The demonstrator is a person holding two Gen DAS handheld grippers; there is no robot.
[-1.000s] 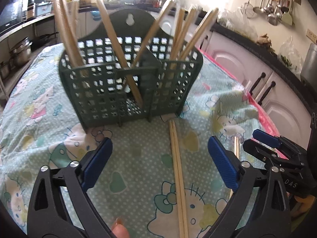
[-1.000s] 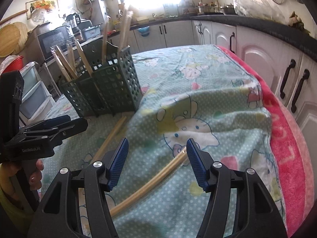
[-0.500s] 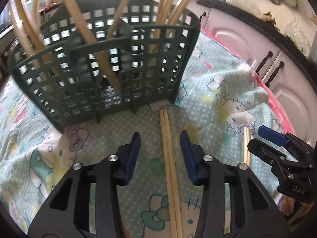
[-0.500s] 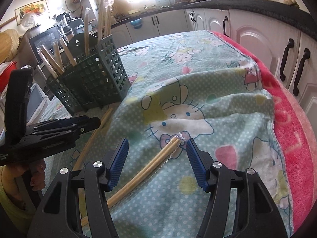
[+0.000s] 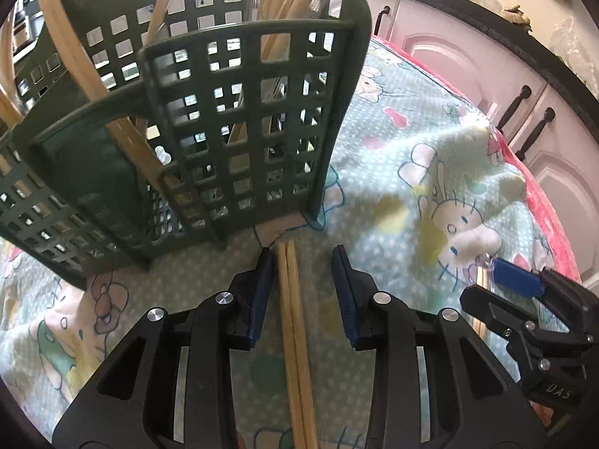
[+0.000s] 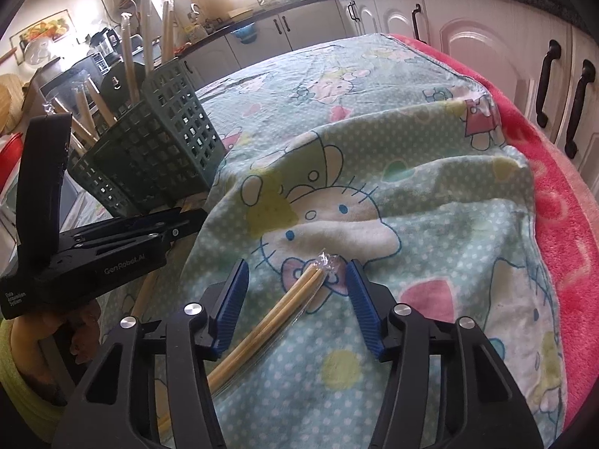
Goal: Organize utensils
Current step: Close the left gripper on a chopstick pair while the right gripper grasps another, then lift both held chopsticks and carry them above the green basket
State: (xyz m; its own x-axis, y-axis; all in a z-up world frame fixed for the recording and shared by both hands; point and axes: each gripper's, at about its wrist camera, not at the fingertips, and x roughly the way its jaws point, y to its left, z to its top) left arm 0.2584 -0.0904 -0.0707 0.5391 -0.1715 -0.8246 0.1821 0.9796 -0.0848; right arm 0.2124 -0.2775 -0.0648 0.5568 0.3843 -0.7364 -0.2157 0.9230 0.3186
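The left gripper (image 5: 301, 262) straddles a bare wooden chopstick pair (image 5: 295, 336), parted pads not pinching it, near the green lattice plastic caddy (image 5: 239, 131). The right gripper (image 6: 297, 280) gapes around a plastic-sleeved pair (image 6: 269, 321) on the soft printed desk cloth (image 6: 411, 149).

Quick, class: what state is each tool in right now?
Left tool: open around the bare chopsticks, not gripping.
Right tool: open around the wrapped chopsticks.

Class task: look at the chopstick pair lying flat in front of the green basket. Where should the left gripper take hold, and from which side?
Grip the chopstick pair across its narrow width near the basket end, coming down from above. It lies flat on the cloth, already running between the open left gripper fingers, beside the left one.
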